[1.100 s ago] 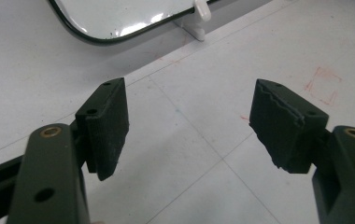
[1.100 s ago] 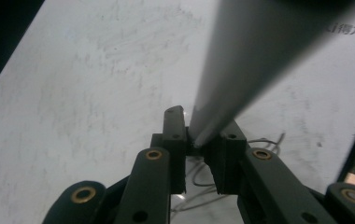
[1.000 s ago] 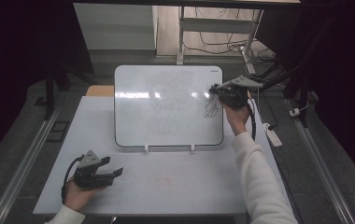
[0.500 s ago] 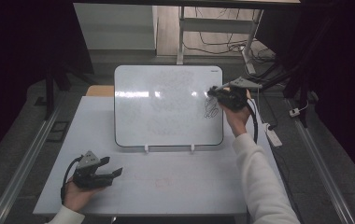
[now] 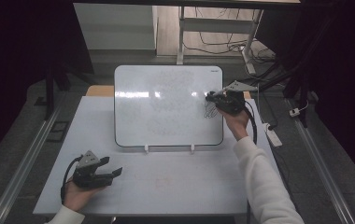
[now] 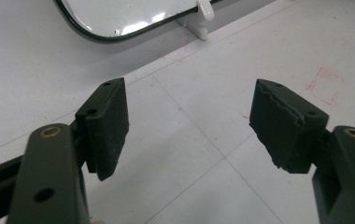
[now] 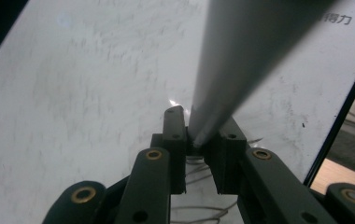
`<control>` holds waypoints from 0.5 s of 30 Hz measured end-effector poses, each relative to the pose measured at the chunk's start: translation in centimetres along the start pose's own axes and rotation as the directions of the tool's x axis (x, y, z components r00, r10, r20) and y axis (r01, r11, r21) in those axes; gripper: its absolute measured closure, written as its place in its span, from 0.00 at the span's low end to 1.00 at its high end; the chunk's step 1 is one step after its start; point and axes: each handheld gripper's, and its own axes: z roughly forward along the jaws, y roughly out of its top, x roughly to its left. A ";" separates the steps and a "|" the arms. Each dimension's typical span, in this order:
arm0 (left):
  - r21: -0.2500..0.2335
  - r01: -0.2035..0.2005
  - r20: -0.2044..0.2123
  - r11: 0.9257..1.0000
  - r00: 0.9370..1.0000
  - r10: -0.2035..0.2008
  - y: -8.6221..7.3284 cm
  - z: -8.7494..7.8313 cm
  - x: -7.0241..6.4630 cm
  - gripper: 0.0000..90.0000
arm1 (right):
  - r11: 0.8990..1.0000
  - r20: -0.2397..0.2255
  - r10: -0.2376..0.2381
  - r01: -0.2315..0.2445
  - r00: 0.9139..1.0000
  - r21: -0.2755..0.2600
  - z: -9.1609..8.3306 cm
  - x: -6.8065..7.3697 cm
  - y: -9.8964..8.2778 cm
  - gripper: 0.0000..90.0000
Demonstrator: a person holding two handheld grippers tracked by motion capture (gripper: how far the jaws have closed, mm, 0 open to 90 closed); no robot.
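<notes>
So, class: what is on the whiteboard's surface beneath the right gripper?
Beneath the right gripper, the whiteboard shows looping pen lines and faint wiped smears. The grey pen held in its fingers covers the spot under the tip.

White whiteboard (image 5: 166, 107) with a dark rim, dark scribbles (image 5: 209, 111) near its right edge; black tool (image 5: 211, 97) clamps a grey marker (image 7: 231, 70); pale grey surface (image 5: 175, 186) shows faint red marks.

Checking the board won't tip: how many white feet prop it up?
2: both along the whiteboard's lower edge, one foot left of middle, the other foot right of middle. None at the back can be seen.
</notes>
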 end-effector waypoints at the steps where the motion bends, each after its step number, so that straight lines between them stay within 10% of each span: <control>1: 0.000 0.000 -0.002 1.000 1.000 0.000 0.0 0.0 -0.1 0.33 | 1.000 0.025 0.012 -0.012 1.000 -0.013 -0.2 -0.4 0.1 0.86; 5: -0.005 -0.005 -0.002 1.000 1.000 0.005 0.1 -0.1 -0.3 0.33 | 0.988 0.109 0.135 -0.125 0.985 -0.093 -1.1 -2.1 0.1 0.86; 7: -0.006 -0.005 -0.001 1.000 1.000 0.005 0.1 -0.1 -0.2 0.33 | 0.997 -0.011 0.071 -0.072 0.997 -0.024 0.0 0.2 -0.7 0.86; 11: 0.000 0.001 0.000 1.000 1.000 -0.001 0.0 0.0 -0.1 0.33 | 1.000 0.006 -0.017 0.017 1.000 0.000 0.0 1.0 -0.6 0.86; 15: -0.006 -0.005 0.001 1.000 1.000 0.005 0.1 -0.1 -0.3 0.33 | 0.987 0.098 0.136 -0.127 0.986 -0.095 -0.9 -1.5 -0.4 0.86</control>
